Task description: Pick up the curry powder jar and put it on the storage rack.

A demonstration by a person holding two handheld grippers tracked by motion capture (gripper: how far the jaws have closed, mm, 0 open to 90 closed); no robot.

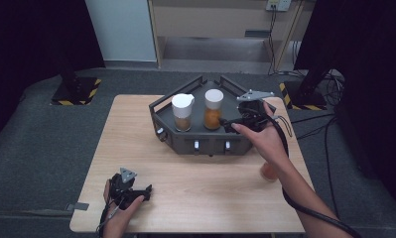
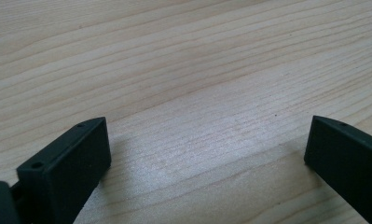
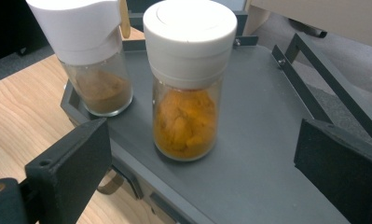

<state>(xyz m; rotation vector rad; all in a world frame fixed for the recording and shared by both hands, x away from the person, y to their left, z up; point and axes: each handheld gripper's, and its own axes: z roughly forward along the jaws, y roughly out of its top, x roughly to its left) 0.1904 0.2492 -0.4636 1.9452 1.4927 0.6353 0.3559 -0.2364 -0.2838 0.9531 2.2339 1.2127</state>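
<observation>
Right gripper (image 1: 233, 124): jaws apart, empty, just right of orange-powder jar (image 1: 213, 109)
Jar: upright on dark rack (image 1: 205, 144), beside brown-powder jar (image 1: 182, 113)
Left gripper (image 1: 145, 191): jaws apart, resting on near-left table (image 1: 200, 183)

Orange jar (image 1: 269, 171), lower right of high view: mostly hidden behind right forearm (image 1: 295, 178), lid and shape can't tell.
Left jar (image 3: 88, 51), upper left of right gripper view: lid top cut by frame edge.
Tray (image 3: 267, 116): right part runs off frame, front knobs (image 1: 196, 145) too small to read.
Left gripper (image 2: 207, 154): jaw bases cut by bottom edge.
</observation>
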